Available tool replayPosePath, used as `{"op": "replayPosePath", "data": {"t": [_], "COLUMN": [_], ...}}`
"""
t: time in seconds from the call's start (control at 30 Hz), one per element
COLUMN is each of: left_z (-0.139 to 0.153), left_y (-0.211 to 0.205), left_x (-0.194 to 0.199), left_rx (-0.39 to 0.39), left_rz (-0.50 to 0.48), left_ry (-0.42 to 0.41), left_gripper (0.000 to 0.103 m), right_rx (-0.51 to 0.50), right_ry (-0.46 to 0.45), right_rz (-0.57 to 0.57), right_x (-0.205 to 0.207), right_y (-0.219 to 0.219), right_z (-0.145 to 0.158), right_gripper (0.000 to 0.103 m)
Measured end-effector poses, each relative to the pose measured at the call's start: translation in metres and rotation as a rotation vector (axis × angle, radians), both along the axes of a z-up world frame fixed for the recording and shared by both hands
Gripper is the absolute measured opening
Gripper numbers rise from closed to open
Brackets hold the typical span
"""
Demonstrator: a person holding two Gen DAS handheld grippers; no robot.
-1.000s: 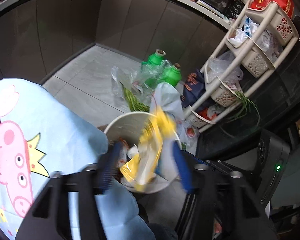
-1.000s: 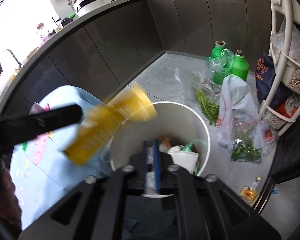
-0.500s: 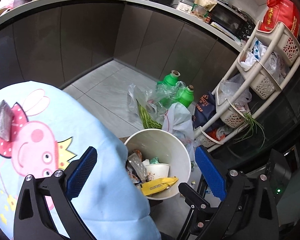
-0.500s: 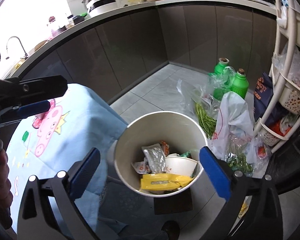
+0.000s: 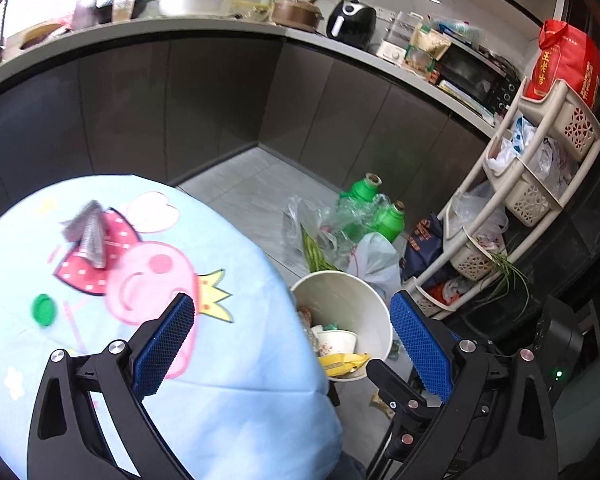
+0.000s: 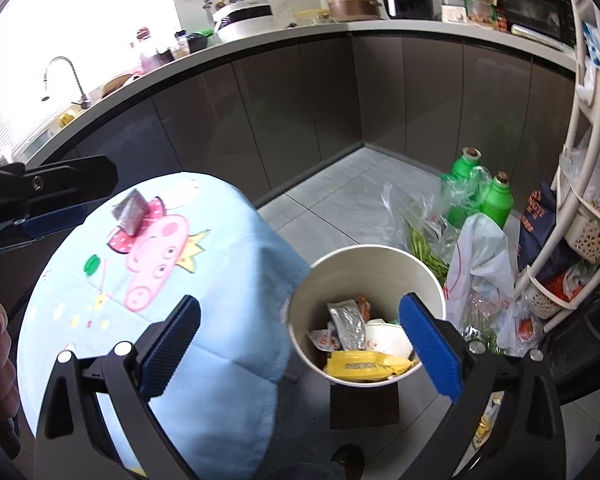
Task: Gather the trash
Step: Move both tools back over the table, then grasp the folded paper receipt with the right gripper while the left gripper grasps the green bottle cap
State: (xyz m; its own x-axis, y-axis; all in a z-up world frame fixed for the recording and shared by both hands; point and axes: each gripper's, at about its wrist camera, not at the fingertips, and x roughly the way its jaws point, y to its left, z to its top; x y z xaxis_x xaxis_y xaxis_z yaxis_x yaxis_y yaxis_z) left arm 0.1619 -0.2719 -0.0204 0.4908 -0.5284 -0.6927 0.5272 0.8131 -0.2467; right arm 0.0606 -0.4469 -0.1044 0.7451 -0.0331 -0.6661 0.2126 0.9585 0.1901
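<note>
The round tabletop (image 6: 220, 280), draped in a pale blue cartoon-pig cloth, fills the left of the scene, and the white trash bin (image 6: 364, 264) stands on the floor just beside its edge. Both tools hang above with nothing in them. The left tool (image 5: 292, 344) has its blue pads spread wide, one pad over the cloth and the other over the far side of the bin. The right tool (image 6: 300, 344) is likewise released, its jaws straddling the bin's mouth from above.

Inside the bin lie a yellow wrapper (image 6: 364, 366) at the near wall, a white paper cup (image 6: 384, 338) and a silver packet (image 6: 346, 320) behind it.

On the cloth, well apart from both tools, a crumpled silver foil wrapper (image 5: 88, 234) rests on the pig's red dress, and a small green bottle cap (image 5: 44, 310) lies nearer the table's left side. In the right wrist view the foil wrapper sits just beyond the left tool's fingertips (image 6: 56, 216).
</note>
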Motion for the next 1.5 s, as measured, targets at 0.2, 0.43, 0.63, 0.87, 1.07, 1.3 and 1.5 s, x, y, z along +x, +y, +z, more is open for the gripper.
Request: {"op": "replayPosePath", "data": {"t": [0.2, 0.43, 0.63, 0.87, 1.07, 1.3, 1.5], "left_z": [0.017, 0.027, 0.026, 0.016, -0.008, -0.033, -0.045], "left_y": [0.035, 0.075, 0.121, 0.180, 0.234, 0.270, 0.267], "left_x": [-0.013, -0.017, -0.013, 0.000, 0.015, 0.030, 0.039], "left_rx": [-0.011, -0.015, -0.024, -0.033, -0.001, 0.005, 0.035], "left_rz": [0.046, 0.103, 0.179, 0.292, 0.395, 0.435, 0.381], "left_ry": [-0.036, -0.055, -0.044, -0.023, 0.019, 0.059, 0.052], "left_gripper": [0.094, 0.094, 0.094, 0.094, 0.094, 0.094, 0.090], "right_rx": [-0.015, -0.029, -0.047, -0.114, -0.126, -0.054, 0.035], "right_ry": [-0.015, -0.021, -0.018, -0.016, -0.001, 0.042, 0.089], "right_rz": [0.060, 0.141, 0.206, 0.293, 0.359, 0.374, 0.346], "right_x": [0.000, 0.007, 0.020, 0.041, 0.066, 0.115, 0.168], "right_y": [0.028, 0.066, 0.101, 0.146, 0.177, 0.196, 0.199], "right_z": [0.016, 0.028, 0.033, 0.034, 0.031, 0.021, 0.011], "right_gripper": [0.100, 0.100, 0.100, 0.100, 0.100, 0.099, 0.086]}}
